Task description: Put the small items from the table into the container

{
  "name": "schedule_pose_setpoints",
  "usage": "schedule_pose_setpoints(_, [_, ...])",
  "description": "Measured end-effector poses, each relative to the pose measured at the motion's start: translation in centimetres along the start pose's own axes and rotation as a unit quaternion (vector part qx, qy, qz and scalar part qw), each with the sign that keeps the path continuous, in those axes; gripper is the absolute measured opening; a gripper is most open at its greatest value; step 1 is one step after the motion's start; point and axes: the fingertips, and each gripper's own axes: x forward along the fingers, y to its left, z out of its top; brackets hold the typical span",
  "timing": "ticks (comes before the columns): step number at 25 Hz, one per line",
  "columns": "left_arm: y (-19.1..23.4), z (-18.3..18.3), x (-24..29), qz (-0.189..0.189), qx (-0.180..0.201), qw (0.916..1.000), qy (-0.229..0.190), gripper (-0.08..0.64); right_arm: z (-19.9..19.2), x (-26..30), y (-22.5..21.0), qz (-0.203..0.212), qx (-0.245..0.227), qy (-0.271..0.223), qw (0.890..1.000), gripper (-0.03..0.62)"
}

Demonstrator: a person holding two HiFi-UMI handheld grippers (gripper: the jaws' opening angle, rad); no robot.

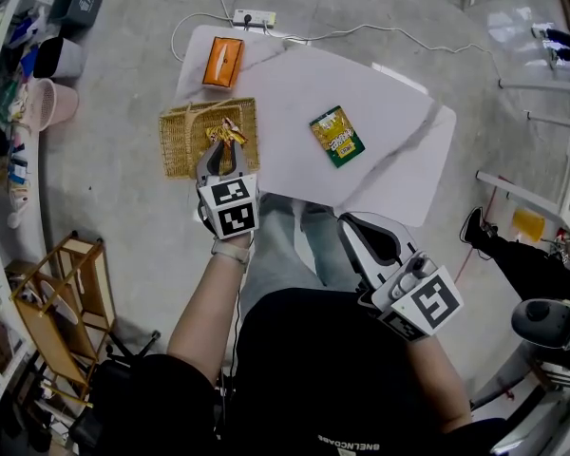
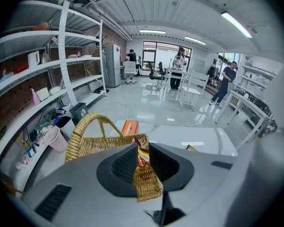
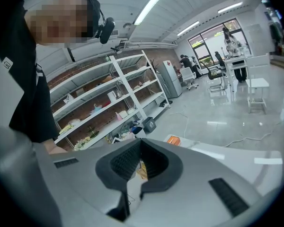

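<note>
The left claw (image 1: 225, 148) is clamped on a crinkly snack packet (image 1: 231, 134) just above the wicker basket (image 1: 182, 145), apparently to drop it in, while the right claw (image 1: 369, 236), closed and empty, hangs well short of the green packet (image 1: 337, 136) on the counter (image 1: 380, 103).

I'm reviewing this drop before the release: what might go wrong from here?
1. The left hand-held gripper pinches the snack packet above the right part of the wicker basket. If it is released here, the light wrapper might catch the rim and slide out.
2. The basket seems to sit at the left edge of the table, so a bump from the gripper might push it off.
</note>
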Motion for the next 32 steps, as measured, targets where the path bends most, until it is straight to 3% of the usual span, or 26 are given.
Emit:
schedule_pose_setpoints(14, [-0.4,0.0,-1.5,-0.003,0.004,0.9999,-0.015,0.063,-0.1,-1.1,0.5,0.004,-0.007,-0.005,1.0,0.009])
schedule_pose_setpoints(24, [-4.8,4.1,-5.5,-0.058,0.031,0.9954,-0.069,0.061,2.2,-3.2,0.9,-0.003,-0.022,-0.049,0.999,0.009])
schedule_pose_setpoints(30, [-8.6,8.9,-9.6,-0.111,0.054,0.9845,-0.124,0.053,4.2,-5.3,1.0,-0.016,-0.027,-0.085,0.996,0.009])
schedule_pose_setpoints(32, [-9.9,10.6,-11.5,-0.127,0.061,0.9793,-0.145,0.009,4.9,-6.2,0.6,-0.024,-0.031,-0.1,0.994,0.009])
